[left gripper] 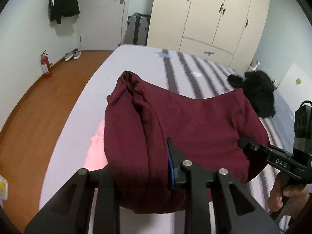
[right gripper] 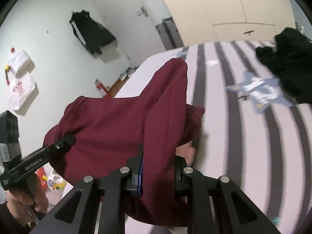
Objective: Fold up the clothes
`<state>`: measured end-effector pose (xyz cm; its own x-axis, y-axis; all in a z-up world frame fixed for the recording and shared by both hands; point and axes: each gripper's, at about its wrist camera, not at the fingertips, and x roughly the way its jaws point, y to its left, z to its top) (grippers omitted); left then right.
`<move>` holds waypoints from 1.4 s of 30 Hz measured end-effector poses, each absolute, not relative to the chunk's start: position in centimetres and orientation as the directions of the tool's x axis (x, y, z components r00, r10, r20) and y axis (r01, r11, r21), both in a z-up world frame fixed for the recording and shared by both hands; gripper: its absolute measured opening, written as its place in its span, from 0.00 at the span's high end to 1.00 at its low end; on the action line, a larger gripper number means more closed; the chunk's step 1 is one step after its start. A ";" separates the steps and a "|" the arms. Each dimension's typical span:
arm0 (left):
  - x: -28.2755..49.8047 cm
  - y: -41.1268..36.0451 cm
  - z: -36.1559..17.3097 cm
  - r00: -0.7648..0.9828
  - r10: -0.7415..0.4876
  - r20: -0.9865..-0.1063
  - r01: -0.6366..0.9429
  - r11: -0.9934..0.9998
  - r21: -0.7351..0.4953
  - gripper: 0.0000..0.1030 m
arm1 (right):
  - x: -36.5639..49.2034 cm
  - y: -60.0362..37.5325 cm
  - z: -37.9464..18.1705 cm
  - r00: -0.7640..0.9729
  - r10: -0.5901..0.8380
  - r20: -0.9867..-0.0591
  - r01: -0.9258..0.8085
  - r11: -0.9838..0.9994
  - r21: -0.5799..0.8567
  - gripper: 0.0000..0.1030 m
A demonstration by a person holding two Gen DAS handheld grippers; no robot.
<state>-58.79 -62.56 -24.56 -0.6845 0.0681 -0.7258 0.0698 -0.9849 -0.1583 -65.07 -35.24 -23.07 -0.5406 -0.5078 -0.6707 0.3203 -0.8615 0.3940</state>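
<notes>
A maroon garment (left gripper: 191,120) hangs bunched above the striped bed (left gripper: 136,62), held up at two places. My left gripper (left gripper: 139,167) is shut on its near left fold; the blue-padded finger (left gripper: 171,156) shows, the other is under the cloth. My right gripper (left gripper: 244,143), held by a hand, bites the garment's right edge. In the right wrist view the right gripper (right gripper: 159,165) is shut on the maroon garment (right gripper: 120,128), and the left gripper (right gripper: 68,139) pinches its left side. A pink cloth (left gripper: 97,146) lies beneath.
A black clothes pile (left gripper: 257,91) lies at the bed's far right. Left of the bed runs a wooden floor (left gripper: 39,113) with a red fire extinguisher (left gripper: 45,64) and shoes (left gripper: 73,55). A cream wardrobe (left gripper: 210,13), a suitcase (left gripper: 137,29) and a hung black jacket (left gripper: 62,0) stand beyond.
</notes>
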 end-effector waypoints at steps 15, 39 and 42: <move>-56.8 -64.8 -29.6 -0.677 0.067 -0.733 0.117 -0.973 -0.197 0.77 | -66.0 -38.3 -29.4 -0.485 -0.468 -0.739 0.332 -0.880 0.339 0.82; -58.6 -63.9 -24.8 -0.750 -0.041 -0.661 0.128 -0.988 -0.085 0.97 | -67.0 -36.4 -24.4 -0.671 -0.353 -0.652 0.290 -0.934 0.207 0.64; -61.1 -62.2 -26.7 -0.729 -0.011 -0.684 0.106 -0.990 -0.097 0.97 | -68.8 -39.8 -24.9 -0.673 -0.357 -0.648 0.331 -0.929 0.167 0.72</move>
<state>-61.11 -62.24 -26.72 -0.7290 -0.0106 -0.6844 0.1056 -0.9896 -0.0971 -68.83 -39.83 -24.85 -0.6726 -0.3568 -0.6484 0.3311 -0.9286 0.1675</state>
